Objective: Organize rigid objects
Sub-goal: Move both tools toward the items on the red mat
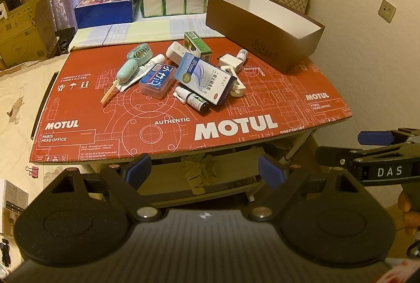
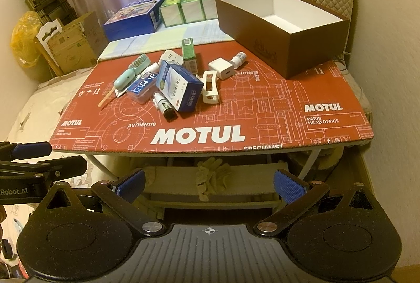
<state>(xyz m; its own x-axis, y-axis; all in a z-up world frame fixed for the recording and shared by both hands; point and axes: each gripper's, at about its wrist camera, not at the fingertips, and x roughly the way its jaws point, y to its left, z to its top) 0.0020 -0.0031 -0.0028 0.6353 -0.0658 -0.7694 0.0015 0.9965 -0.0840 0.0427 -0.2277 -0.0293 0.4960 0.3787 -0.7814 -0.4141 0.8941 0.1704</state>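
Clutter pile (image 1: 181,73) mid red cardboard (image 1: 78,88), brown box (image 1: 265,28) beyond; left hand-held gripper (image 1: 204,172) and right hand-held gripper (image 2: 210,185) wide, empty, short of both.

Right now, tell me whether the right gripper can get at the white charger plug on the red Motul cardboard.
Probably yes. The right gripper has its jaws wide open and empty, and the white charger plug sits at the pile's right edge, uncovered. The white clip crowds its near-left side, so come from above or from the right.

open left gripper (image 1: 204,172), cluttered red cardboard (image 1: 236,109)
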